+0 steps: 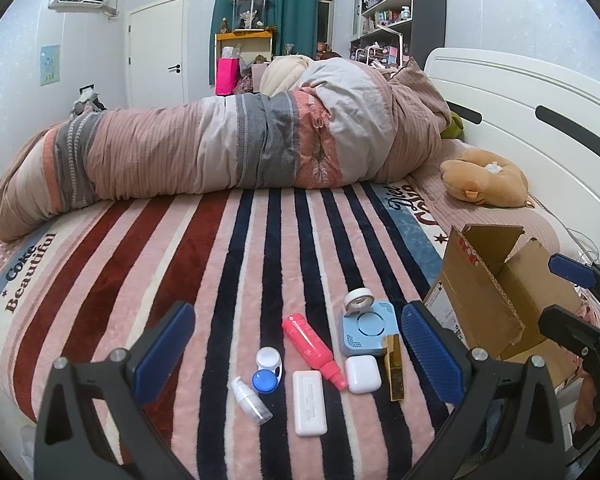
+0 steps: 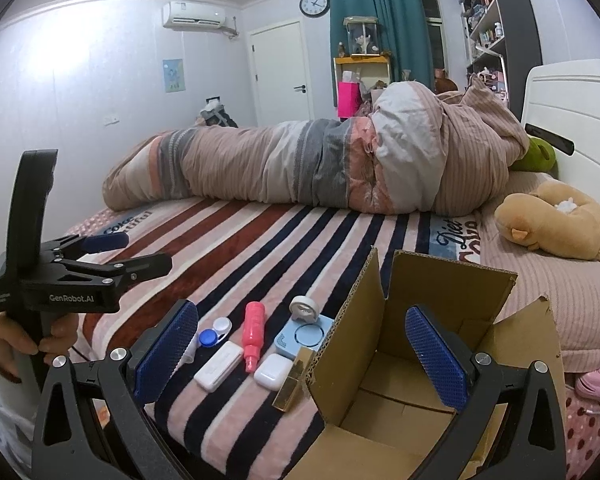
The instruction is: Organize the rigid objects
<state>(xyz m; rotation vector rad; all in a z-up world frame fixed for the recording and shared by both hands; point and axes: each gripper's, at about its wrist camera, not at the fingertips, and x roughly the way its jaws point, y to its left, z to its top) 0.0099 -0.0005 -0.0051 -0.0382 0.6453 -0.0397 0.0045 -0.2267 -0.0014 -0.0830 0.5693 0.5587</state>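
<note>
Several small items lie on the striped blanket: a pink bottle (image 1: 314, 350), a white earbud case (image 1: 363, 374), a flat white case (image 1: 309, 402), a contact lens case (image 1: 268, 368), a small pump bottle (image 1: 252, 400), a blue square device (image 1: 366, 332) with a tape roll (image 1: 358, 300), and a gold stick (image 1: 394, 366). My left gripper (image 1: 300, 356) is open above them, empty. An open cardboard box (image 2: 412, 360) sits to their right. My right gripper (image 2: 304, 360) is open and empty over the box's near left wall. The pink bottle (image 2: 253, 334) also shows there.
A rolled quilt (image 1: 240, 148) lies across the far side of the bed. A brown plush toy (image 2: 552, 224) lies by the white headboard (image 2: 580, 120). The left gripper (image 2: 112, 256) shows at the left of the right wrist view.
</note>
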